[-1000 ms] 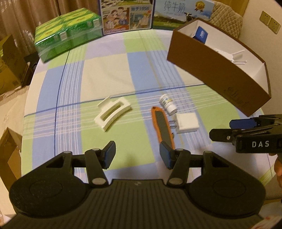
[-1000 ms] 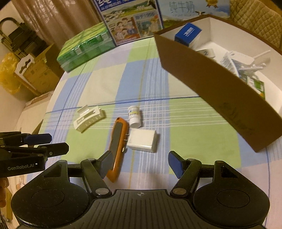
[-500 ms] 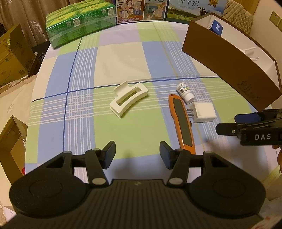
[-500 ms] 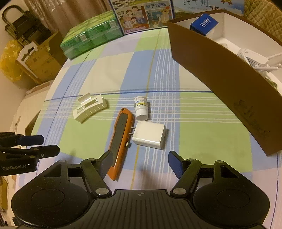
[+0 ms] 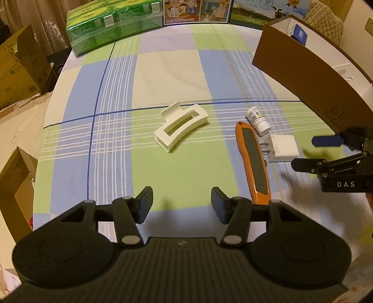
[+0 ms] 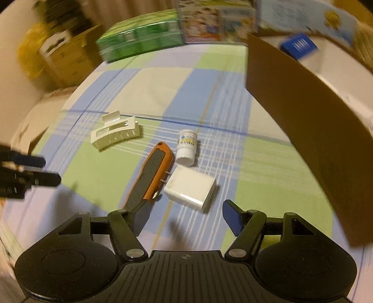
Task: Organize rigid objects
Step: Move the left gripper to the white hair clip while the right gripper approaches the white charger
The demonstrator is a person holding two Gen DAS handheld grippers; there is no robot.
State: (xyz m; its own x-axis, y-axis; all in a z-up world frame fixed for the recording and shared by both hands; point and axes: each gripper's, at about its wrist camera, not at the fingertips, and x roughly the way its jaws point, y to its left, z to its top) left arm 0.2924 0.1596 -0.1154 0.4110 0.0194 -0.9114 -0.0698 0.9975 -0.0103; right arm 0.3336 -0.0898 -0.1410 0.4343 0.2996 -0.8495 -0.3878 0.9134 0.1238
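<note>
We see both grippers, left gripper and right gripper, empty with jaws apart. On the checked tablecloth: white plastic hair claw, orange utility knife, small white bottle, white plug adapter clustered beside the brown cardboard box.

A round table draped in a green, blue and cream plaid tablecloth fills both views. At its far edge sits a shrink-wrapped pack of green cartons, beside a printed box with cartoon figures and a blue-and-white milk carton case. Open brown cardboard boxes stand on the floor to the left.
</note>
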